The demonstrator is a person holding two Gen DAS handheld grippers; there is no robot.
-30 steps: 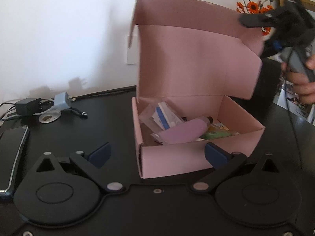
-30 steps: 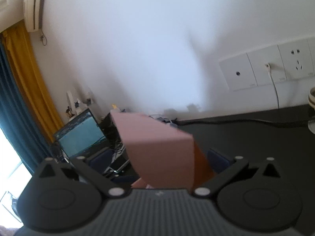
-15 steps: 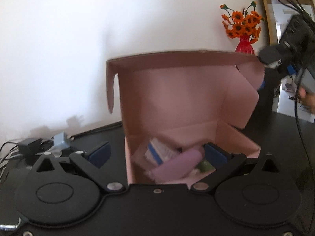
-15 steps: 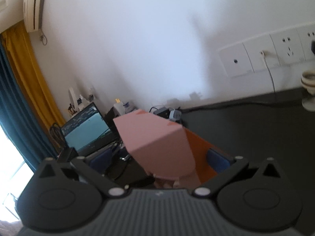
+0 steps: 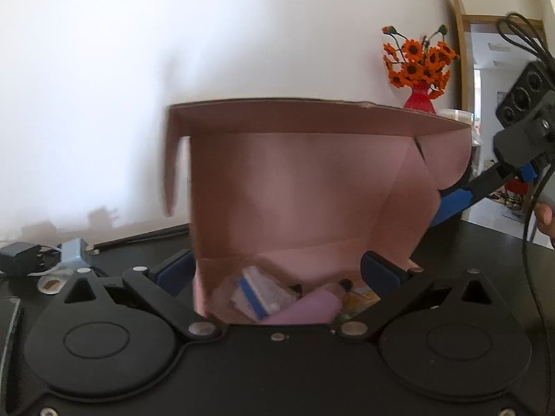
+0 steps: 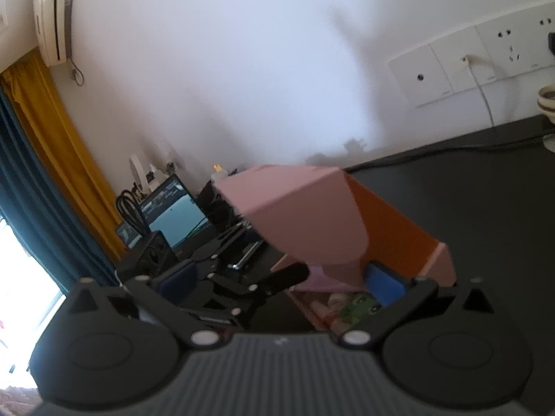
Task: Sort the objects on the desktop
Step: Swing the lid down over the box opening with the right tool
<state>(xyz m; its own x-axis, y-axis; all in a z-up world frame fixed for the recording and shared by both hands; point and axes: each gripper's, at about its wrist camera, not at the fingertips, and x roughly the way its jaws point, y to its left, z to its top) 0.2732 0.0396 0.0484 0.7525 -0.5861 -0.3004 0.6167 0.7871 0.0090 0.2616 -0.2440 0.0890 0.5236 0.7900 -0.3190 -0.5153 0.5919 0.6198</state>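
Pink cardboard box (image 5: pixel 312 190), lid half-lowered, sits on the black counter (image 6: pixel 468 187); left gripper (image 5: pixel 277 270) spread wide around it, right gripper (image 6: pixel 277 277) released, blue finger against the flap.

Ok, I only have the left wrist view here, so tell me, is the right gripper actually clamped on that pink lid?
Observer: No. The right wrist view shows the right gripper wide open, with the lid's side flap between its fingers, nearer the right-hand pad.
Operator: And what's behind my left gripper?
Observer: Behind the left gripper, a laptop stands open on the desk with its screen lit.
Operator: Anything on the wall on that side?
Observer: An air conditioner is mounted high up, above a yellow curtain.
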